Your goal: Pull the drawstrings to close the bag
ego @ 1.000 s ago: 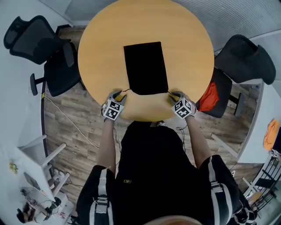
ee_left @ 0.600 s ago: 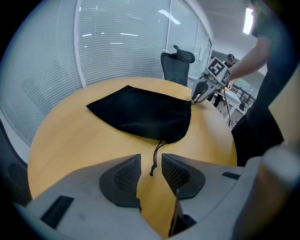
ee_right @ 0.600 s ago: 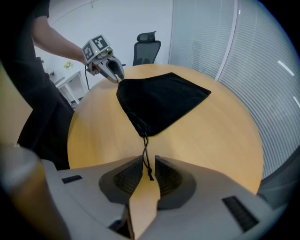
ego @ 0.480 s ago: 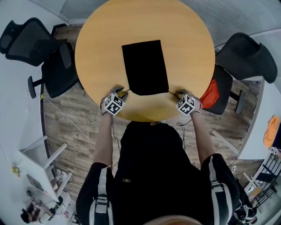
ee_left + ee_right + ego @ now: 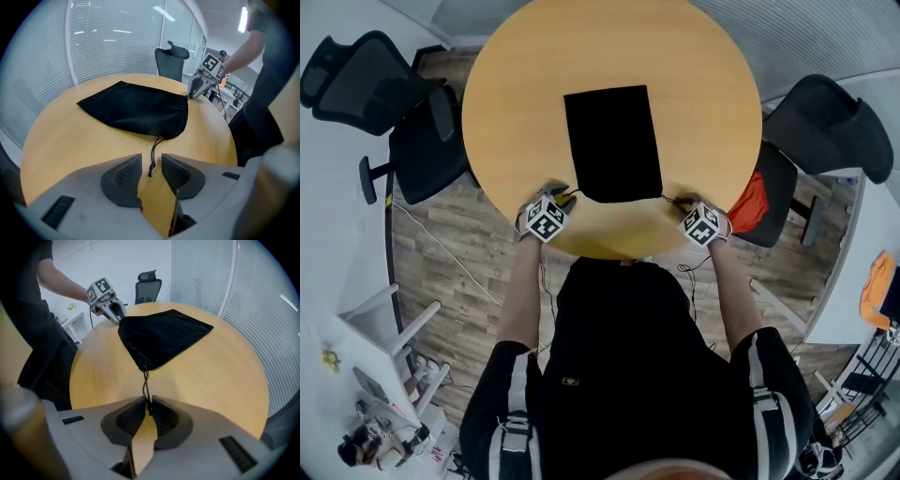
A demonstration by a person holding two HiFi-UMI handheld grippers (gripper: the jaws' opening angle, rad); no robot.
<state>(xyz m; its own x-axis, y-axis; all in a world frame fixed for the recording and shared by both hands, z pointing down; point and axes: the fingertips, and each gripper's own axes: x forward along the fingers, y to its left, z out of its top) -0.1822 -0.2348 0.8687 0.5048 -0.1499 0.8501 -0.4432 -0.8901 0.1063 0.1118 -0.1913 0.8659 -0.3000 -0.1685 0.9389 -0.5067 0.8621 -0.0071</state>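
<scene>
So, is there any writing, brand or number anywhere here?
No readable words or numbers anywhere.
Black bag: plain.
Cube on left gripper, cube on right gripper: black-and-white squares only, no letters.
Small mark on the person's clothing: too small to read.

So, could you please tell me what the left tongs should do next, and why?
Probably close the left tongs on the left cord: its knotted end lies between them, ungripped, while the right tongs are shut on the right cord.
</scene>
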